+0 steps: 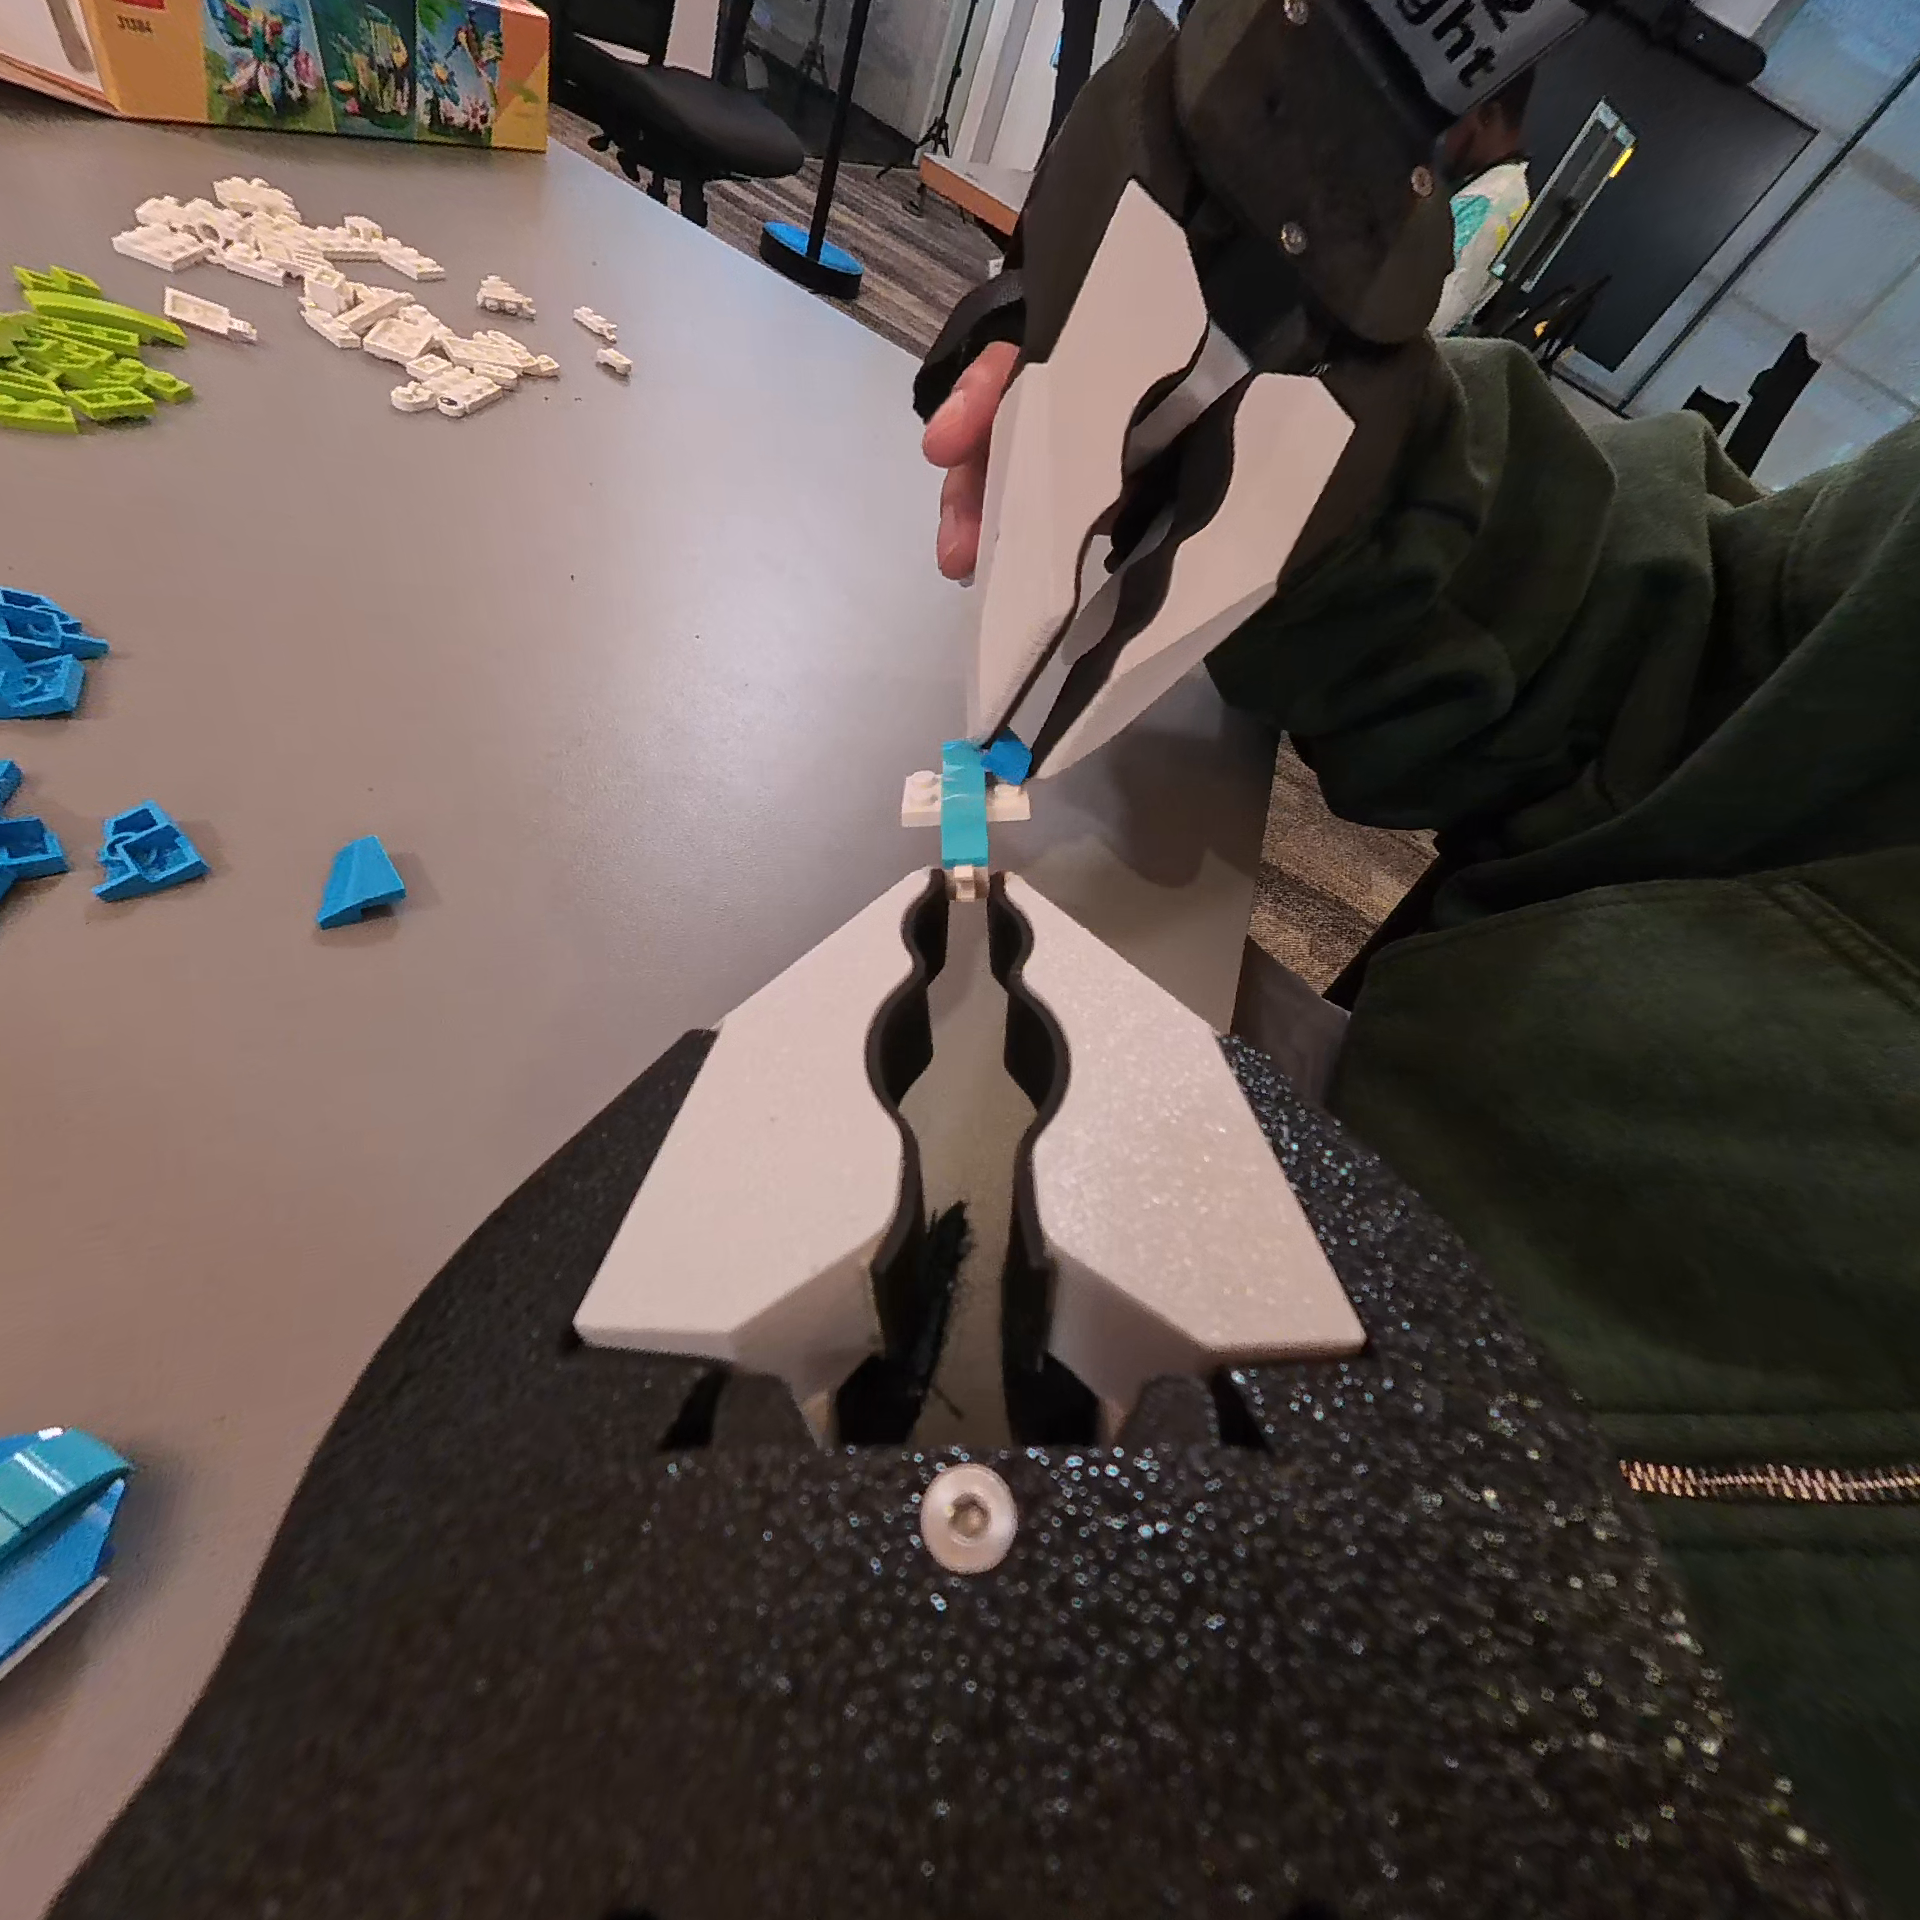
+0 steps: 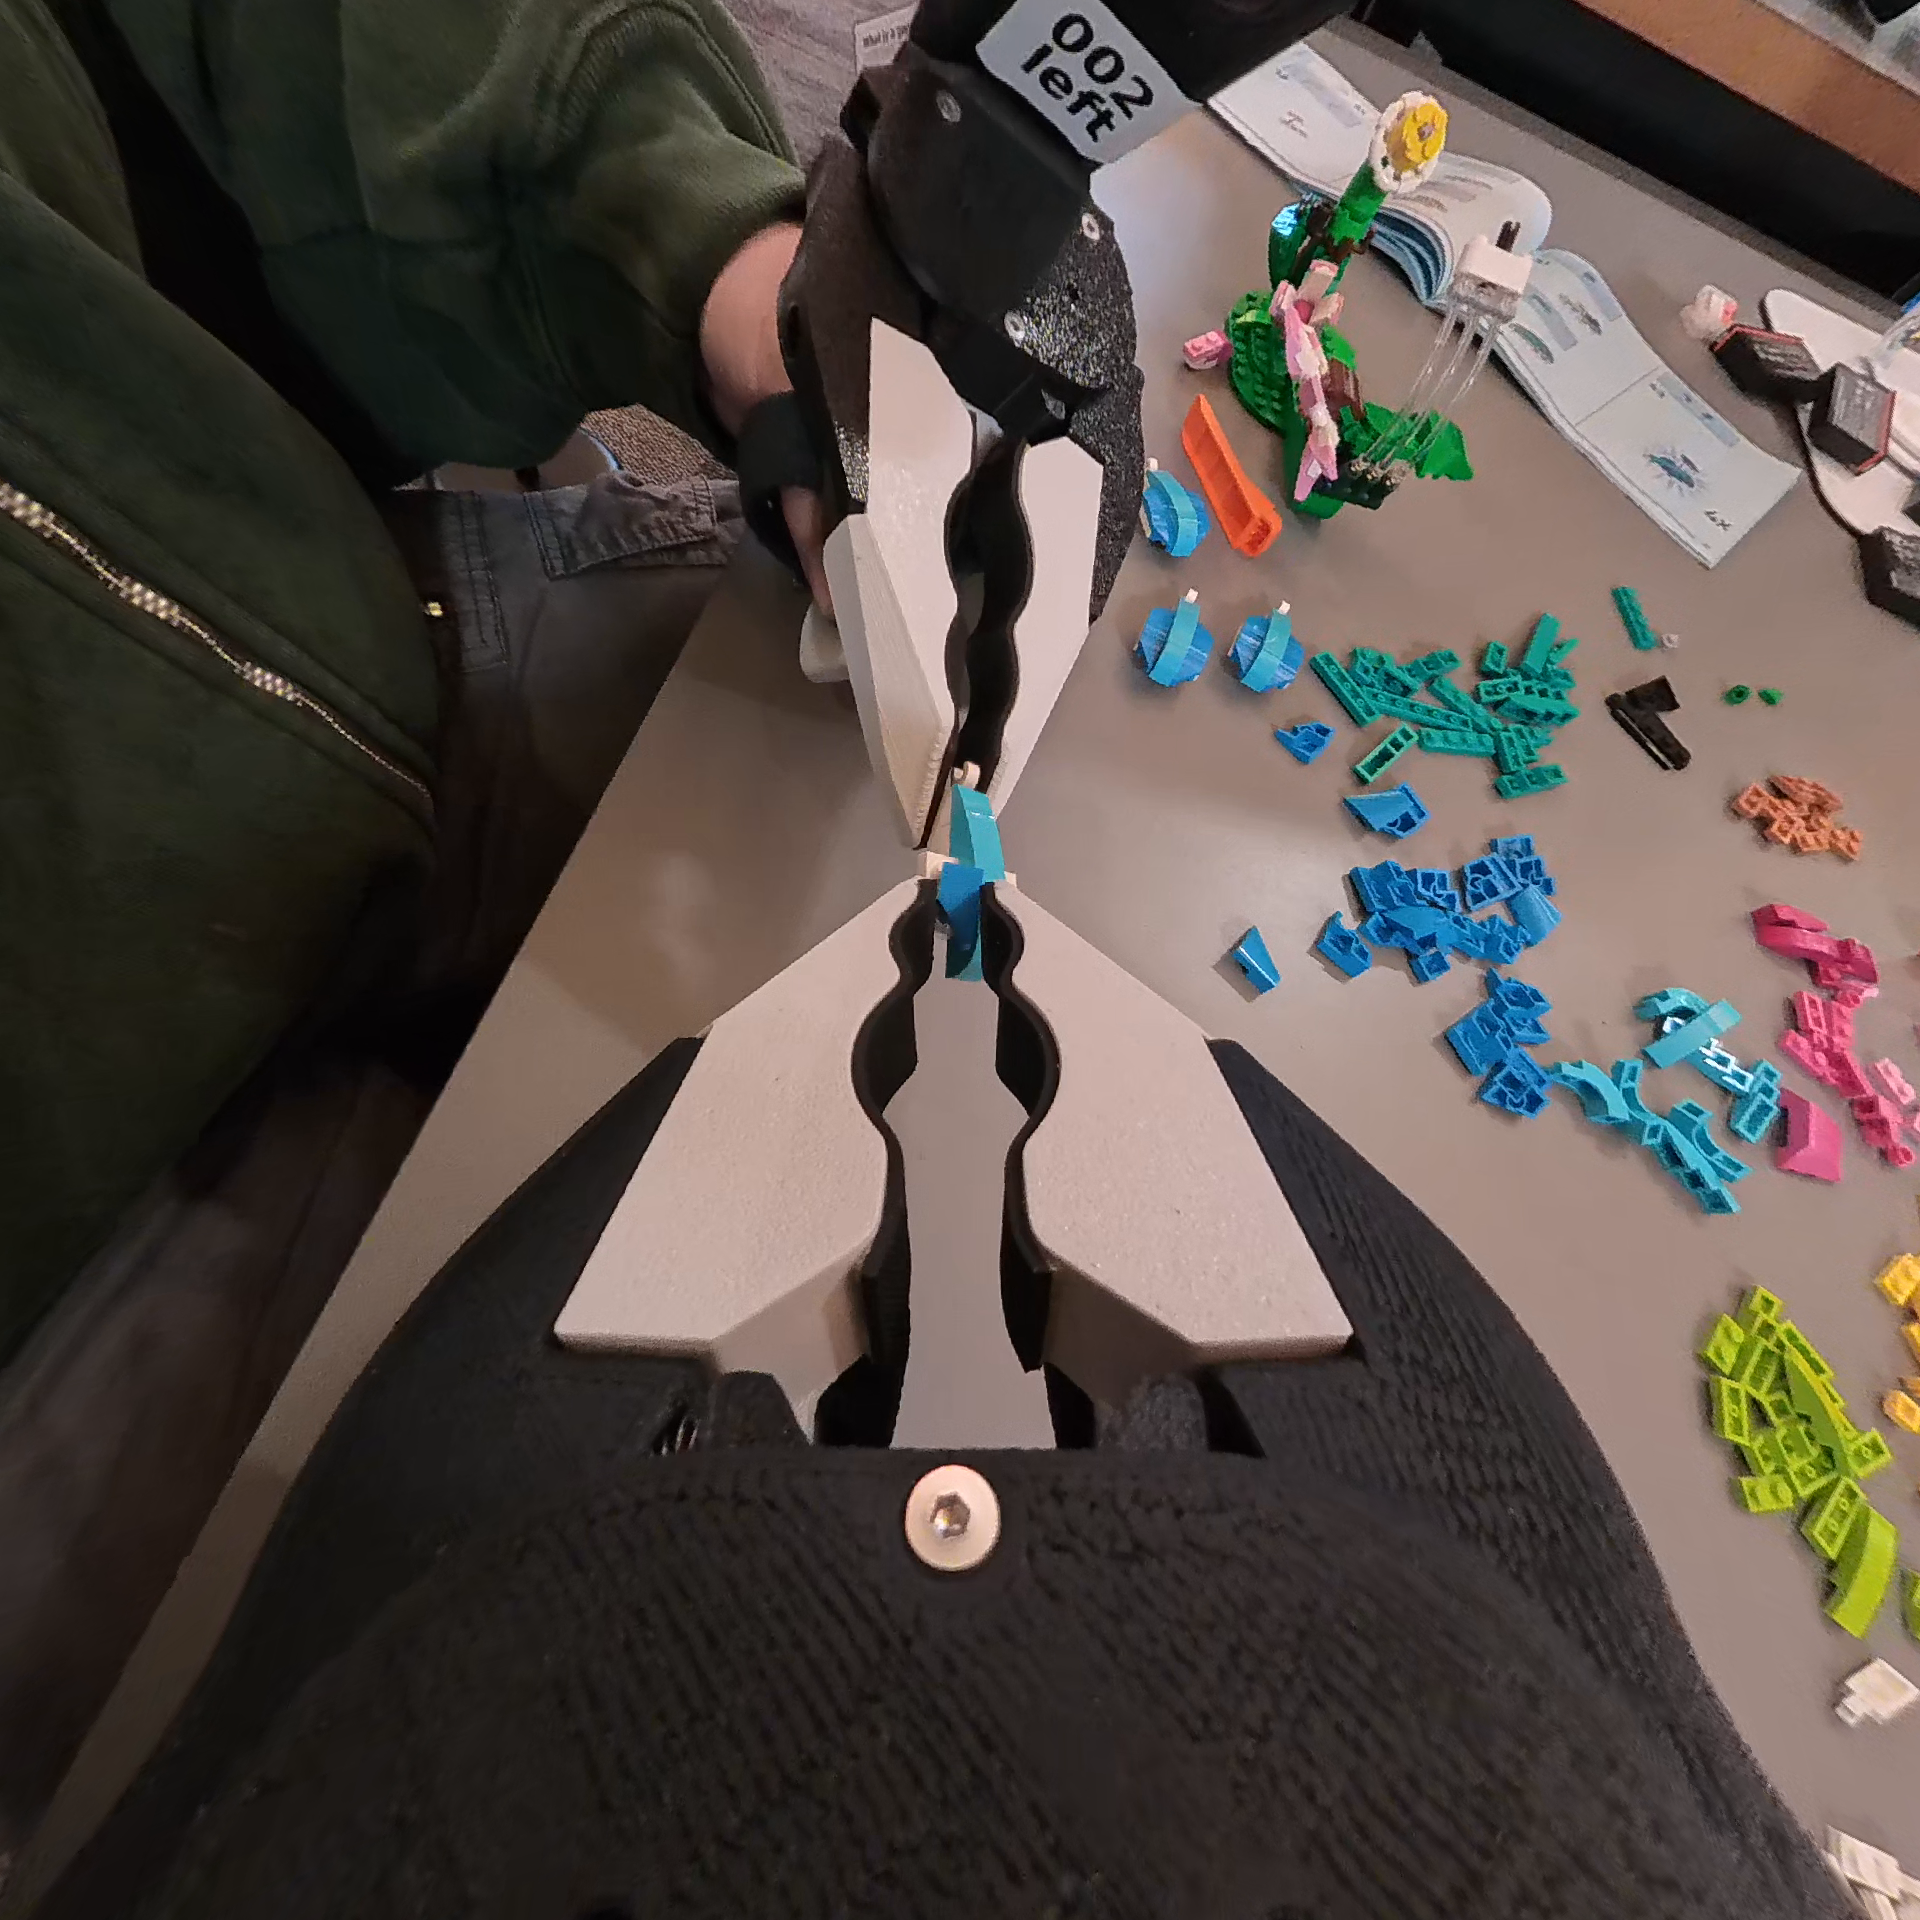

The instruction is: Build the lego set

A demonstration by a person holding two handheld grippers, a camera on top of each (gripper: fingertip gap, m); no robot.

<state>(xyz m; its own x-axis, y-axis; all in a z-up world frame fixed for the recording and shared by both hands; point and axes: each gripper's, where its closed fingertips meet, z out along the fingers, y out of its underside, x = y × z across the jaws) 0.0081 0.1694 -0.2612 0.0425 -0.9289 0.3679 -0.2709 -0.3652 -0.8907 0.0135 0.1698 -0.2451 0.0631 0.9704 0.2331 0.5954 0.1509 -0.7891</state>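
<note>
A small assembly [image 1: 962, 810] of a white plate with a turquoise curved piece across it is held just above the grey table [image 1: 582, 665]. My left gripper [image 1: 967, 883] is shut on its white end. My right gripper [image 1: 1006, 756] comes in from above and is shut on a small blue piece [image 1: 1006, 758] pressed against the assembly's far end. In the right wrist view my right gripper [image 2: 961, 894] grips the blue piece [image 2: 958, 920], which touches the turquoise piece [image 2: 975, 826]; the left gripper [image 2: 961, 781] holds the other end.
White pieces [image 1: 343, 291], lime pieces [image 1: 73, 353] and blue pieces [image 1: 145, 852] lie at the left, with a set box [image 1: 312, 62] behind. A built flower model [image 2: 1340, 343], an orange tool [image 2: 1226, 478], a booklet [image 2: 1621, 364] and sorted colour piles [image 2: 1455, 904] lie at the right. The table edge [image 2: 644, 727] and a person's green jacket are close. Less than 4 cm separates the two grippers' tips.
</note>
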